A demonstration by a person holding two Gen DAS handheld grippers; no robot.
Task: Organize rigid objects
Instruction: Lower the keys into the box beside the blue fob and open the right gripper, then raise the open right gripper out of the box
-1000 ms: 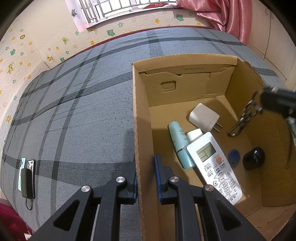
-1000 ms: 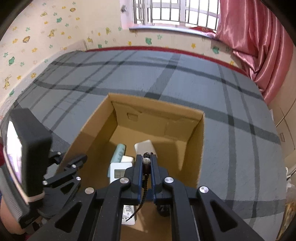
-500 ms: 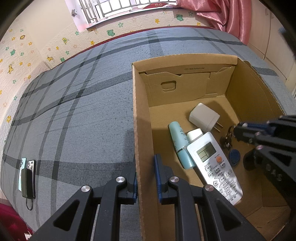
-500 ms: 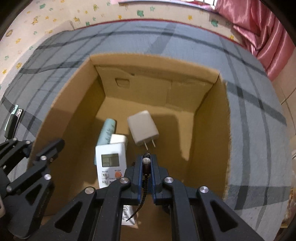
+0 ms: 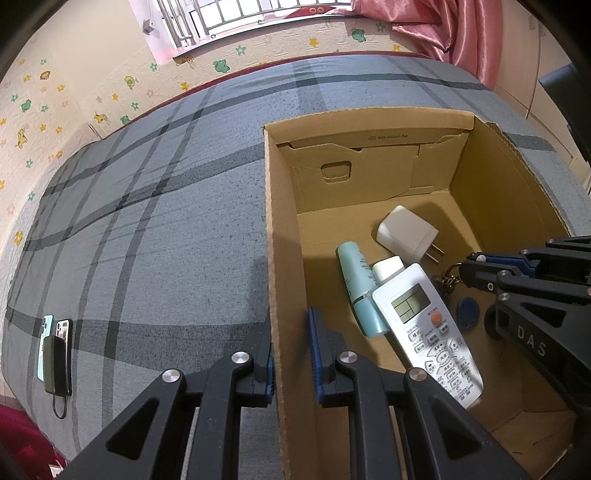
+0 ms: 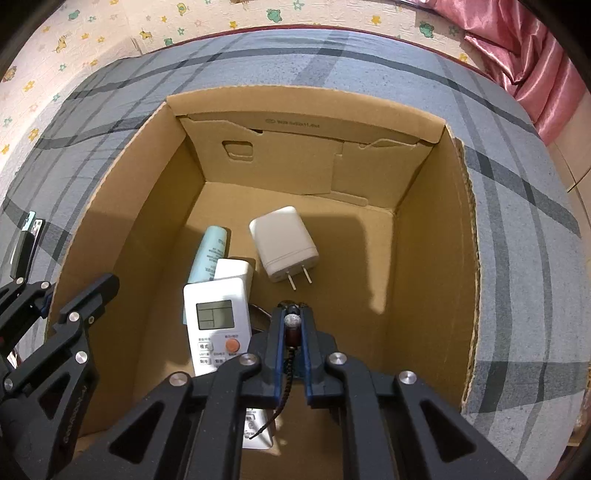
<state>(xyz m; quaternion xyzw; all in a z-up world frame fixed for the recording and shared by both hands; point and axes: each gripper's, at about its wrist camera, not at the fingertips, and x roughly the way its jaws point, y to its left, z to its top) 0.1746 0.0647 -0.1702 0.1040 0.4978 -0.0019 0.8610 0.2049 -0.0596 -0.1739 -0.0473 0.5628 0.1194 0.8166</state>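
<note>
Plaid bed [image 5: 166,221] — cardboard box [image 5: 275,236] clamped, keychain [image 6: 291,325] pinched.

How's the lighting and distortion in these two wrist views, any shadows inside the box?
Left wrist view: strong fisheye bending, dark corners, sharp focus; bright window behind. Right wrist view: same curvature, hard-edged shadows across the cardboard box floor beside the white charger.

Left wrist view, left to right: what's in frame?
Phones on the bed → left tool clamping the box wall → teal tube → remote → blue tag → right tool with the keychain.
</note>
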